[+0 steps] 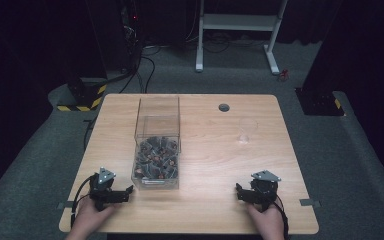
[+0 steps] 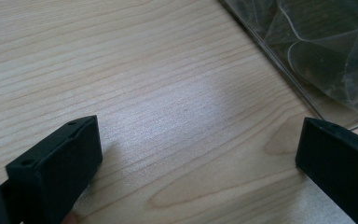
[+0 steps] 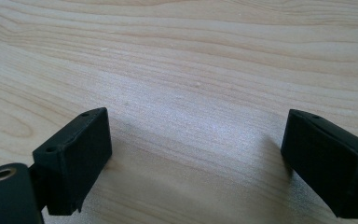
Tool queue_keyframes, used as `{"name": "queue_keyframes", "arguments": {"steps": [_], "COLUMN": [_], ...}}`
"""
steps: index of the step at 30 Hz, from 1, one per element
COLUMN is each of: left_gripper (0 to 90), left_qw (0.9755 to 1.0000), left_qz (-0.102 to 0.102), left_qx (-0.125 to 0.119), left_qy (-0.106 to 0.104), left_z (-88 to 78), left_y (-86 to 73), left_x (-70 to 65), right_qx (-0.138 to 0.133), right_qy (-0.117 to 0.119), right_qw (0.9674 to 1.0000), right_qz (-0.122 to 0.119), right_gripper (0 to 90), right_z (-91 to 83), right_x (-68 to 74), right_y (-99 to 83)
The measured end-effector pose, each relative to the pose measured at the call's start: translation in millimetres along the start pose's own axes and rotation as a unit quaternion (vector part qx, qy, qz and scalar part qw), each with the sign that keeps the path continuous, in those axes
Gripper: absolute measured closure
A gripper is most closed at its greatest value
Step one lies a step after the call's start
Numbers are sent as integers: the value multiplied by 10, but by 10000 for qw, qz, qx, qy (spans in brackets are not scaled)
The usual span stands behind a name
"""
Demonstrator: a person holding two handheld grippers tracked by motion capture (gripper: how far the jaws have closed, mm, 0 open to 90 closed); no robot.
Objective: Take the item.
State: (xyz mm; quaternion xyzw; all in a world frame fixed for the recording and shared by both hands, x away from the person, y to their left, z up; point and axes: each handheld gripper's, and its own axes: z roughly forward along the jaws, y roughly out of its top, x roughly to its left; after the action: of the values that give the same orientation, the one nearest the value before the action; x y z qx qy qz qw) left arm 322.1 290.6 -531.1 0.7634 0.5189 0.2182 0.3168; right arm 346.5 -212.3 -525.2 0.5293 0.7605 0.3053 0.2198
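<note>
A tall clear plastic box point(image 1: 157, 145) stands left of the table's middle, its lower part filled with several small dark packets. My left gripper point(image 1: 121, 194) rests low at the front left, just beside the box's near left corner, jaws wide open with nothing between them. In the left gripper view the left gripper point(image 2: 198, 140) frames bare wood, and the box's corner point(image 2: 307, 51) with crinkled clear bags lies at the upper right. My right gripper point(image 1: 243, 194) rests at the front right, and in the right gripper view the right gripper point(image 3: 198, 135) stands open over bare wood.
The wooden table point(image 1: 205, 165) has a dark cable hole point(image 1: 224, 107) near its far edge. What looks like a clear glass point(image 1: 246, 131) stands right of the middle. A white desk frame point(image 1: 237, 30) and cables lie on the floor behind.
</note>
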Motion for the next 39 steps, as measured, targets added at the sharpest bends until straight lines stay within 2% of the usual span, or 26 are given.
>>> {"name": "queue_keyframes", "arguments": {"steps": [24, 28, 33, 39], "left_gripper": [6, 6, 6, 6], "left_qw": [10000, 10000, 10000, 10000], "left_qz": [-5, -6, -1, 0], "left_qx": [8, -2, 1, 2], "left_qy": [-17, -10, -4, -3], "left_z": [-2, -1, 0, 0], "left_y": [1, 0, 1, 1], "left_x": [4, 3, 1, 1], "right_qx": [3, -23, -34, -100], "right_qy": [19, 124, 121, 247], "right_qw": [10000, 9999, 9999, 9996], "right_qz": [-13, -34, -46, 59], "right_gripper": [85, 83, 87, 96], "right_z": [-1, -6, -6, -40], "right_x": [-2, -31, -33, -68], "right_y": [0, -3, -2, 3]}}
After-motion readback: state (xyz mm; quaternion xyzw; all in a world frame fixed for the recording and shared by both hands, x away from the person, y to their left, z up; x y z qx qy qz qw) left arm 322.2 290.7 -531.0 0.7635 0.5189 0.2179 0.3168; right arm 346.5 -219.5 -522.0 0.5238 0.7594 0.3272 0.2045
